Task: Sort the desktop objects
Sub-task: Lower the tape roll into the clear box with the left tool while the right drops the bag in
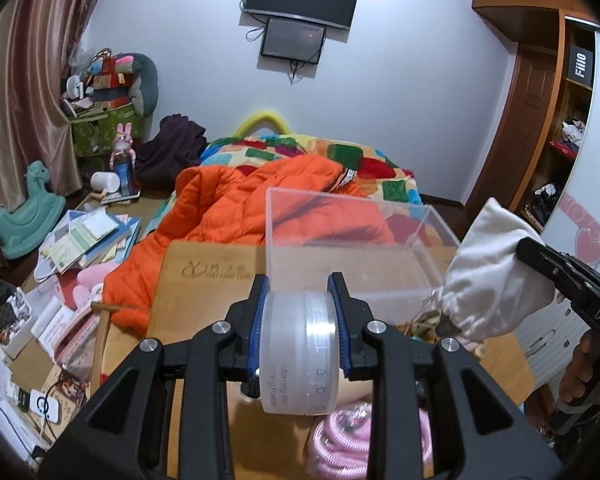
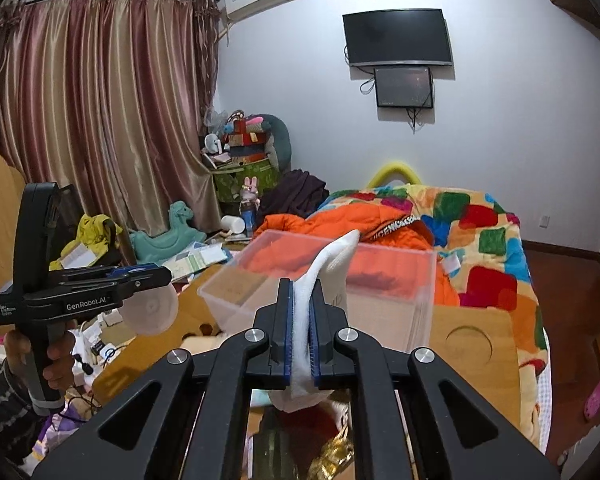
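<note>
My left gripper (image 1: 299, 320) is shut on a round translucent powder jar (image 1: 298, 354), held on its side just in front of a clear plastic box (image 1: 352, 236). The jar also shows in the right wrist view (image 2: 152, 310), left of the box (image 2: 384, 280). My right gripper (image 2: 301, 322) is shut on a white cloth pouch (image 2: 332, 264), held up in front of the box. In the left wrist view the pouch (image 1: 488, 272) hangs at the box's right side. The box stands on a wooden board (image 1: 208, 280).
An orange jacket (image 1: 236, 208) and a colourful quilt (image 2: 480, 232) lie on the bed behind the box. A pink coiled item (image 1: 340, 444) lies below the jar. Books and papers (image 1: 84, 240) clutter the left. Gold and red items (image 2: 328, 440) lie under the pouch.
</note>
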Demonstrator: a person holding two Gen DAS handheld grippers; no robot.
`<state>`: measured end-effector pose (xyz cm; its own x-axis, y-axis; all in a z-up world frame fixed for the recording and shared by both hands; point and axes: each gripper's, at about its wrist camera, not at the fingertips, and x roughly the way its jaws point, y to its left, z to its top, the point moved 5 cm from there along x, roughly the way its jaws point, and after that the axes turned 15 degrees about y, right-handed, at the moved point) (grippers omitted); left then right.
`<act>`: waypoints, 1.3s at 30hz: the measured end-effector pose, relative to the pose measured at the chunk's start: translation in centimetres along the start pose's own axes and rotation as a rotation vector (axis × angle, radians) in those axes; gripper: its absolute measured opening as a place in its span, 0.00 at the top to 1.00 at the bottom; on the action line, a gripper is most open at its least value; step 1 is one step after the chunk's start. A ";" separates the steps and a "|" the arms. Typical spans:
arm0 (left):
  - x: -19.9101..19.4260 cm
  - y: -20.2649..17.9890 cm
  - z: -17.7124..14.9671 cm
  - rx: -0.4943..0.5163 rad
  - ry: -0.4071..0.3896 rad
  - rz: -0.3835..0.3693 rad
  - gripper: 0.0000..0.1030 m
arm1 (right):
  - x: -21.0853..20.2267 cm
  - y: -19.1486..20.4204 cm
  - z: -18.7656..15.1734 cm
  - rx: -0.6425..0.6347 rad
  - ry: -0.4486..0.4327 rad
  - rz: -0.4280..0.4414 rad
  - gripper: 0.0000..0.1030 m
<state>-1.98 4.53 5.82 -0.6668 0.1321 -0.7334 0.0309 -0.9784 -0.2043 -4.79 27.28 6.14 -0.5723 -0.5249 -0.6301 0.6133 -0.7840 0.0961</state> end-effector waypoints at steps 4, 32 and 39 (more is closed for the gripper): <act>0.3 -0.9 1.5 0.011 -0.004 -0.016 0.72 | 0.1 -0.5 1.2 -0.006 -0.014 -0.003 0.95; 10.7 -3.7 6.3 0.080 0.156 0.000 0.72 | 11.6 -7.9 2.8 0.067 0.181 -0.007 0.94; 11.7 -4.0 5.5 0.104 0.192 0.015 0.72 | 13.3 -7.9 1.3 0.053 0.252 -0.058 0.90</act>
<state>-14.04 9.14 1.65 -0.5126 0.1360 -0.8478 -0.0440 -0.9902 -0.1323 -17.96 26.05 -2.00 -0.4479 -0.3842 -0.8073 0.5501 -0.8302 0.0899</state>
